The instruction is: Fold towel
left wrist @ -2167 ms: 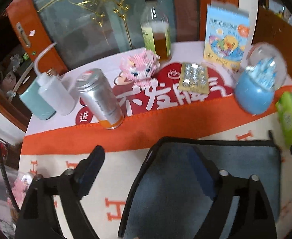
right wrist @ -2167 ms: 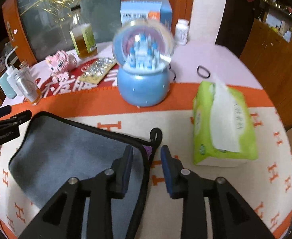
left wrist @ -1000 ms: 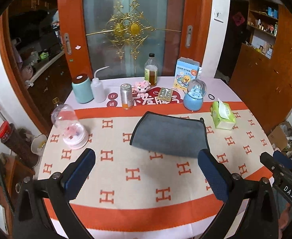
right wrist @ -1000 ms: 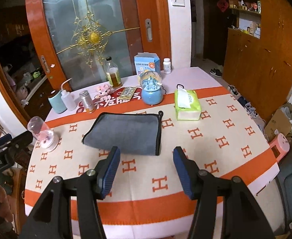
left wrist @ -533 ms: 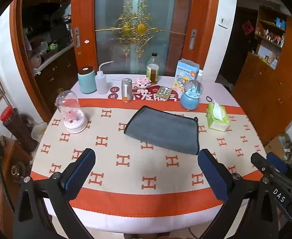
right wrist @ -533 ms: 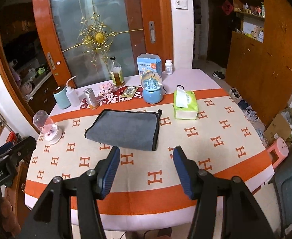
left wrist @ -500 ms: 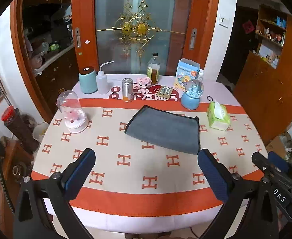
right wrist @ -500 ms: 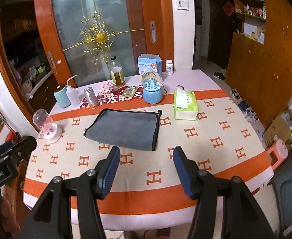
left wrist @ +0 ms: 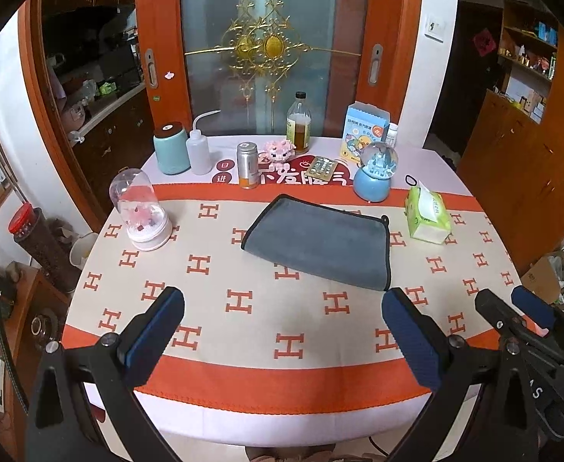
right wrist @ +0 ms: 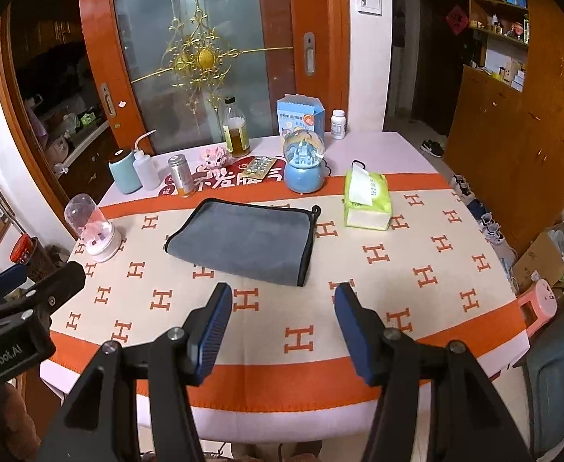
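A grey towel (left wrist: 320, 244) with black trim lies folded flat on the round table with the orange H-pattern cloth (left wrist: 282, 308); it also shows in the right wrist view (right wrist: 243, 240). My left gripper (left wrist: 282, 331) is open and empty, held back near the table's front edge, well short of the towel. My right gripper (right wrist: 282, 327) is open and empty, also near the front edge. The right gripper shows at the right of the left wrist view (left wrist: 513, 315).
Behind the towel stand a blue snow globe (left wrist: 374, 177), a green tissue pack (left wrist: 426, 217), a metal can (left wrist: 248, 165), a bottle (left wrist: 299, 123), a blue box (left wrist: 364, 131), a teal jar (left wrist: 170, 148). A glass dome (left wrist: 141, 208) stands at the left. Wooden cabinets stand at the right.
Both grippers have pulled back and up from the towel to the table's front edge and opened wide. The towel lies still, folded.
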